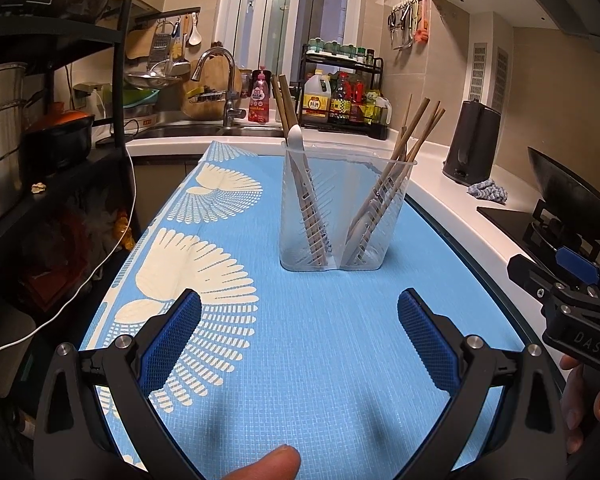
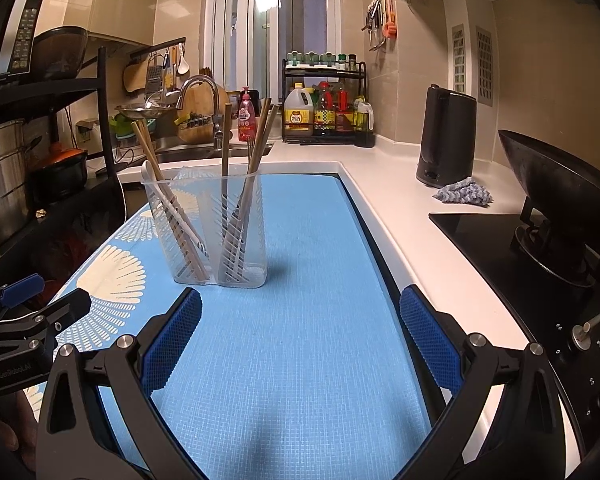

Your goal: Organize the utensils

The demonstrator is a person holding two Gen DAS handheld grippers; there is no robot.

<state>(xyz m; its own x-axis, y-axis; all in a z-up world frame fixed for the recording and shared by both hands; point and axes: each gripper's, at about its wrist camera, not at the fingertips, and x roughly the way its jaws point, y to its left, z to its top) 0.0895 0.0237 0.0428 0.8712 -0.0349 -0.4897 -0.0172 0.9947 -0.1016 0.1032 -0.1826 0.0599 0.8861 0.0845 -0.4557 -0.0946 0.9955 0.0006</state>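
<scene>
The clear utensil holder (image 1: 346, 216) stands upright at frame centre, its chopsticks (image 1: 414, 132) slanting upward, dead ahead of the left gripper (image 1: 300, 344) (fingers wide, empty), up-left of the equally wide right gripper (image 2: 300, 344).

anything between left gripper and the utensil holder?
Nothing: bare blue mat between the left gripper and the clear utensil holder, per the left wrist view.

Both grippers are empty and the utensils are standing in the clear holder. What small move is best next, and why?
Probably draw both grippers back: the left gripper and right gripper hold nothing, jaws apart, and no utensil lies on the blue mat outside the holder.
</scene>
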